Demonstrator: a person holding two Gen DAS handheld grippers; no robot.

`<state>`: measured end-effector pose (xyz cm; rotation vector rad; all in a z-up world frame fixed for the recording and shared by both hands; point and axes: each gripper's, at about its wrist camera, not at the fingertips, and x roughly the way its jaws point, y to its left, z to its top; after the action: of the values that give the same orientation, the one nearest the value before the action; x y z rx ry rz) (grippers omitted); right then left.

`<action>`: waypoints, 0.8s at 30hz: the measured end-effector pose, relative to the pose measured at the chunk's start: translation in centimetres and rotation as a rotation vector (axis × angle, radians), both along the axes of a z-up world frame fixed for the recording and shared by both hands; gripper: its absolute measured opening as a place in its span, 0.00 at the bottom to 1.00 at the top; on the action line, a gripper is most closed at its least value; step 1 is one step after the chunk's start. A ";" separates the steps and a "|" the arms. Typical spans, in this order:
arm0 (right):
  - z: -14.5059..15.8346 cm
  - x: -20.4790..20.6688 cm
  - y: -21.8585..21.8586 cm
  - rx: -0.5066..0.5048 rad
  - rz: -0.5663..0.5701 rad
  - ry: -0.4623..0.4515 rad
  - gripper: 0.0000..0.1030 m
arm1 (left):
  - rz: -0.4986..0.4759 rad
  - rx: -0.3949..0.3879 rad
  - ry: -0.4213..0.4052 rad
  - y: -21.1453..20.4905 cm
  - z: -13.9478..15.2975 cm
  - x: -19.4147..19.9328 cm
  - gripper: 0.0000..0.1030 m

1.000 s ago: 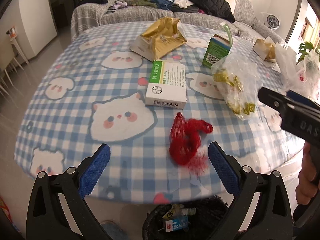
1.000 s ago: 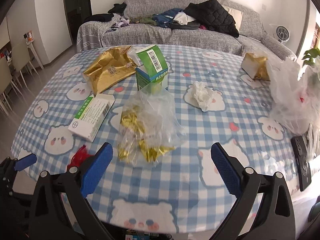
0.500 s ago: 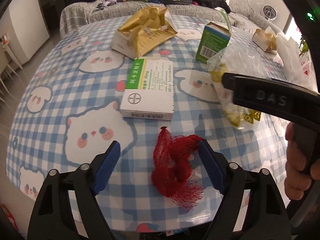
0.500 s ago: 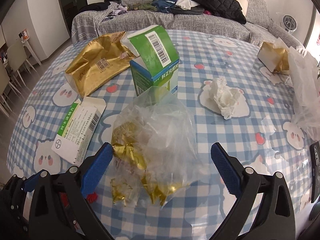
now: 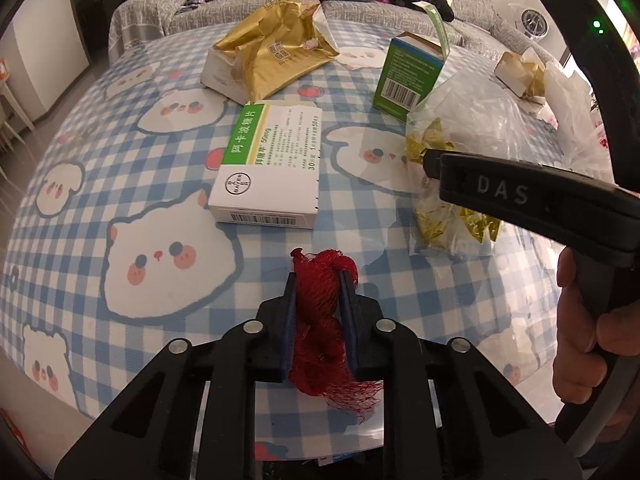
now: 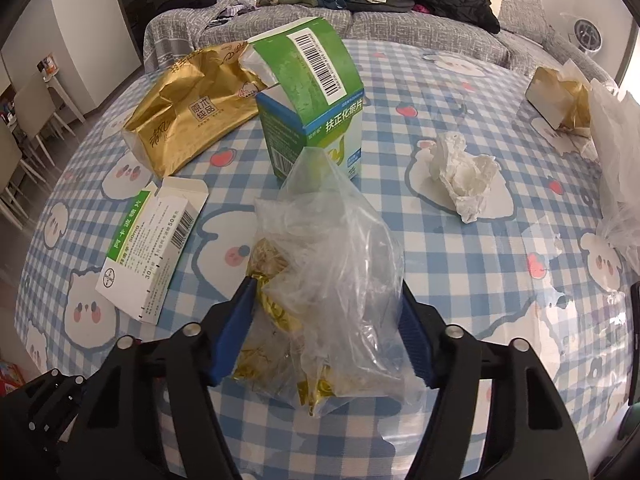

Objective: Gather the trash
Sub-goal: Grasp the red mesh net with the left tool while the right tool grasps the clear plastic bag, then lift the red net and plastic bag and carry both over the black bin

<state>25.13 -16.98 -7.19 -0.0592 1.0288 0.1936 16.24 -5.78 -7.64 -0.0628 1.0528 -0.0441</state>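
Trash lies scattered over the checked table (image 5: 120, 168), and you have a piece at each tool. On your left, the left tool (image 5: 318, 280) is clamped on the red mesh netting (image 5: 320, 320), which sits near the table's front edge, pinched between the blue pads with its frayed tail spilling out below them. It looks almost weightless and soft, so it should crush flat and snag rather than slip; your hold through the bunched middle seems sound, though loose threads may catch on the pads when you let go.

Just beyond it lie the white medicine box (image 5: 268, 172), the gold packet (image 5: 272, 48) and the green carton (image 5: 412, 72), all light card or foil.

On your right, the right tool (image 6: 324, 316) straddles the clear plastic bag (image 6: 332, 280) of gold wrappers. Its fingers press the bag's sides, but the jaws are still fairly wide, so I cannot tell whether you truly grip it. The film is thin and slick and the wrappers will likely shift; take it at the gathered, fuller part. Farther right sits a crumpled tissue (image 6: 464, 172).
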 end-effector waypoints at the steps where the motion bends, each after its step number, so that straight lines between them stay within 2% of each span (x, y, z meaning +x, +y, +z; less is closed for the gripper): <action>1: -0.2 0.0 0.0 0.005 0.006 0.009 0.52 | -0.001 -0.001 0.000 0.0 0.0 0.0 0.17; 6: -0.5 -0.3 0.2 0.005 0.022 0.014 0.33 | 0.003 -0.013 -0.003 0.1 0.0 0.0 0.17; 9: -0.4 -0.7 0.2 0.023 0.014 -0.008 0.27 | 0.005 -0.027 -0.006 0.3 0.0 0.1 0.17; 24: 1.6 -2.6 -0.8 0.042 0.004 -0.035 0.24 | 0.023 -0.043 -0.024 1.2 1.1 -1.0 0.17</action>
<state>22.54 -17.83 -5.57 -0.0263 0.9897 0.2171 15.28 -4.59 -6.56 -0.1127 1.0269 -0.0467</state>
